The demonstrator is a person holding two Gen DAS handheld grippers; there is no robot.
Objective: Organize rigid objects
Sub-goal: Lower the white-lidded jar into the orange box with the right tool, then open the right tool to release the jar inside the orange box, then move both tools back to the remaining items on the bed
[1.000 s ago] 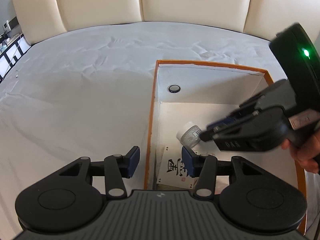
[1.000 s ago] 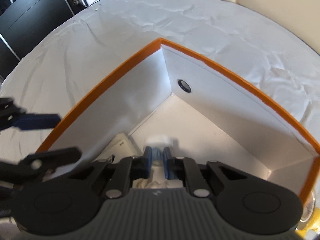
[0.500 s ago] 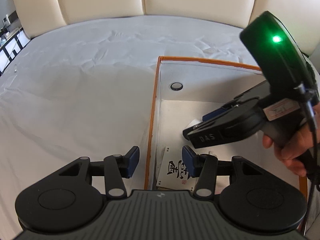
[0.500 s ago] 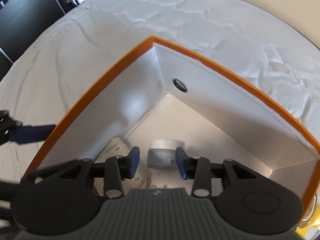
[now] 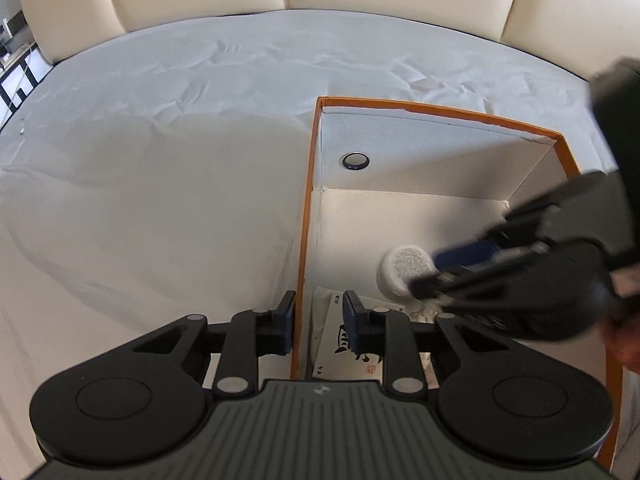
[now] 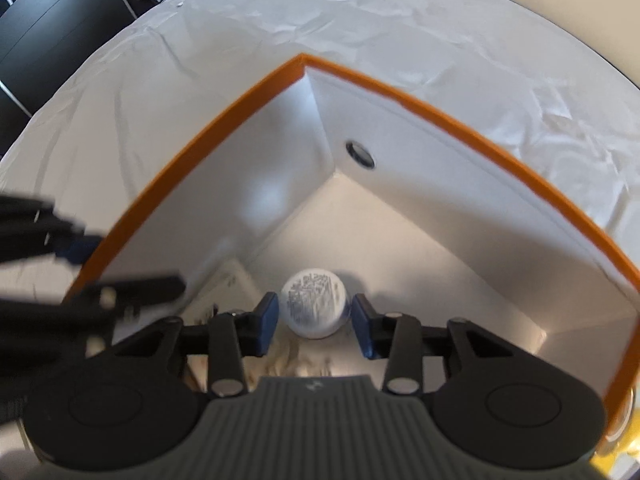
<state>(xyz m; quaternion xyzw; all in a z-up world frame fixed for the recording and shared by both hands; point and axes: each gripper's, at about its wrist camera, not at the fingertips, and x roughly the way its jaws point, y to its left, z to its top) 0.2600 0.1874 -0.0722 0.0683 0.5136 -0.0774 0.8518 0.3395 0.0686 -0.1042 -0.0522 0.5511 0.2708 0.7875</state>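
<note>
While jaws gape, jar (image 6: 313, 303) stands upright.

The right claw (image 6: 313, 326), spread wide, straddles a white jar (image 6: 313, 307) inside the orange-rimmed box (image 6: 208, 132), touching neither side.

We find the jar (image 6: 313, 303) inside the box (image 6: 224, 120), resting on its floor. The card (image 5: 352, 344) lies at the jar's seven o'clock, against the box's left wall.
</note>
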